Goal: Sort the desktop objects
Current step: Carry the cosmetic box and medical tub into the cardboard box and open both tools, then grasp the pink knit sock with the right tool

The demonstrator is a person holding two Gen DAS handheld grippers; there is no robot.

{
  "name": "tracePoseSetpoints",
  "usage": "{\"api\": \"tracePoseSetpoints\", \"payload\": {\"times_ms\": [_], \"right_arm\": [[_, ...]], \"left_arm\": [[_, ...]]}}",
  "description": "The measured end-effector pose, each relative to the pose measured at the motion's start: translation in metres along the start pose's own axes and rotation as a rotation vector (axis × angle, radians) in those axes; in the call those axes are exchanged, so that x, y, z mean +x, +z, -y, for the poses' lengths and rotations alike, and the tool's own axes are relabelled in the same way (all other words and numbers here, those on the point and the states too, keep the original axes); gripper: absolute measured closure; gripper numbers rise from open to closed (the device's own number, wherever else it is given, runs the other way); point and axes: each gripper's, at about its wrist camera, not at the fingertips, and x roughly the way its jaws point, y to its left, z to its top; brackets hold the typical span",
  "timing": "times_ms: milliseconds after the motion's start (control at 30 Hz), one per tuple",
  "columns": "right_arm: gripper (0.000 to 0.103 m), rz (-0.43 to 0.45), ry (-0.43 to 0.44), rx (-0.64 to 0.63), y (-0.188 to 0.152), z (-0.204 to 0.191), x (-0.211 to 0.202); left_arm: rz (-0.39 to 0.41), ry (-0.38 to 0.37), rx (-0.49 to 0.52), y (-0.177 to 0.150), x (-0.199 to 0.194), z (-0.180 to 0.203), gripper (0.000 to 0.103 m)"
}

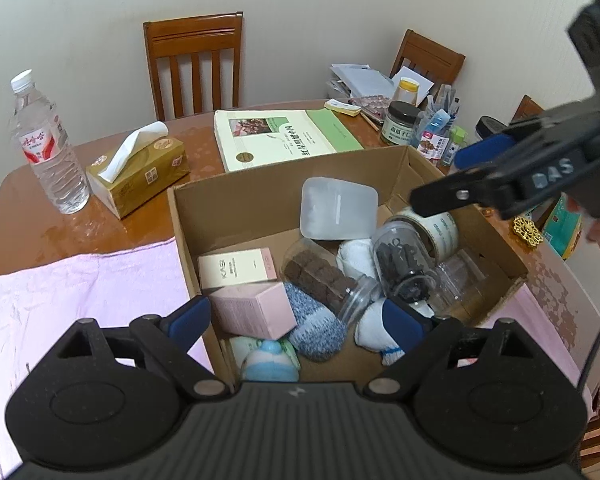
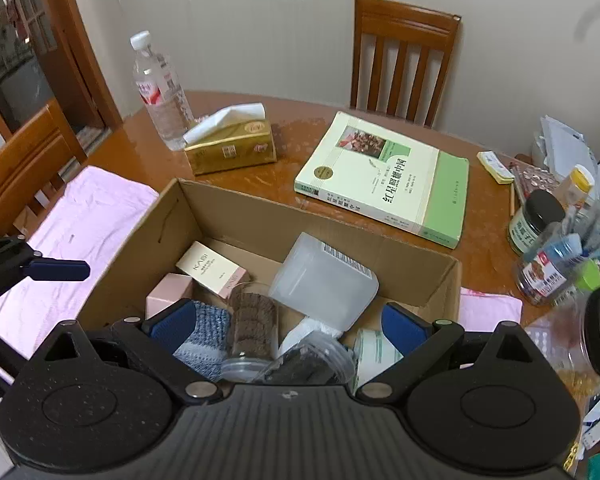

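Both claws stood wide and empty: left gripper (image 1: 296, 316), right gripper (image 2: 286, 320). Risk: they collide above the crowded cardboard box (image 1: 260, 196).

Brown wooden table (image 2: 300, 160) with cardboard box (image 2: 260, 216), pink cloth (image 2: 80, 216), book (image 2: 384, 184), tissue box (image 2: 232, 148), water bottle (image 2: 160, 92)

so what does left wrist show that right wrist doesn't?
Left wrist only: the blue-topped bottle at the box's near end and the gold ornament beyond the box's right wall. Right wrist only: the doorway and a third chair. Both: cardboard box, green book, tissue box, water bottle, both grippers open.
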Motion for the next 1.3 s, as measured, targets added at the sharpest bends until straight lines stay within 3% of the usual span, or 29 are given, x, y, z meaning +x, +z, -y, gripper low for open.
{"api": "tracePoseSetpoints", "payload": {"times_ms": [233,400,500,667,933,1300], "right_arm": [[0.000,0.050,-0.023,0.029,-0.035,-0.006,-0.033],[0.000,0.086,-0.072,0.046,-0.072,-0.014,-0.050],[0.000,0.074,-0.072,0.057,-0.096,-0.021,-0.055],[0.000,0.073,-0.142,0.055,-0.134,-0.034,-0.059],[0.000,0.013,-0.161,0.118,-0.182,-0.040,-0.041],[0.000,-0.011,-0.094,0.162,-0.203,-0.023,0.004]], "left_arm": [[0.020,0.066,0.061,-0.021,-0.020,0.013,0.007],[0.032,0.054,0.040,-0.043,-0.031,0.020,0.005],[0.023,0.058,0.028,-0.056,-0.035,0.023,0.005],[0.018,0.051,0.039,-0.078,-0.041,0.027,0.005],[0.030,0.116,0.015,-0.098,-0.040,0.029,0.004],[-0.028,0.152,-0.125,-0.112,-0.018,0.035,0.004]]}}
